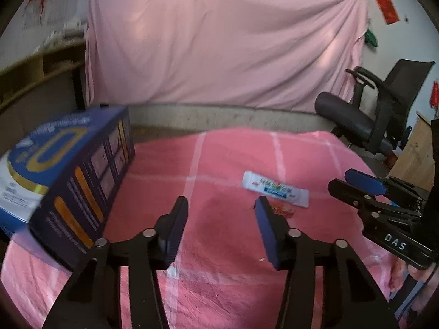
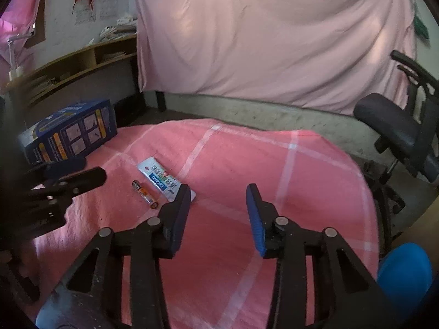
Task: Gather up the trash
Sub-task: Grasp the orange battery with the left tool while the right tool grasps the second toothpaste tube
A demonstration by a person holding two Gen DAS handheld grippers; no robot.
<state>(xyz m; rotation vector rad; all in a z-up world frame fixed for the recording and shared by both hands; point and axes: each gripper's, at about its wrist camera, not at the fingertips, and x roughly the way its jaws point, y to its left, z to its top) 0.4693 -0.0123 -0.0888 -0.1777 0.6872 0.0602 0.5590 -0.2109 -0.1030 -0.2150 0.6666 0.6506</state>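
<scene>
A white printed wrapper (image 1: 275, 189) (image 2: 164, 181) lies flat on the pink checked cloth (image 1: 219, 246) (image 2: 301, 178). Beside it lies a small battery (image 2: 145, 194) with an orange end; in the left wrist view it is mostly hidden behind a fingertip, only an orange edge (image 1: 284, 210) showing. My left gripper (image 1: 221, 203) (image 2: 92, 170) stands open over bare cloth, just left of the wrapper. My right gripper (image 2: 218, 189) (image 1: 349, 182) is open too, nothing between its fingers, its left fingertip overlapping the wrapper's near corner in its own view.
A dark blue carton (image 1: 68, 175) (image 2: 71, 134) sits at the table's left edge, close to my left gripper. A black office chair (image 1: 378, 109) (image 2: 397, 120) stands at the right. A pink sheet hangs behind. A blue round object (image 2: 406, 271) is low right.
</scene>
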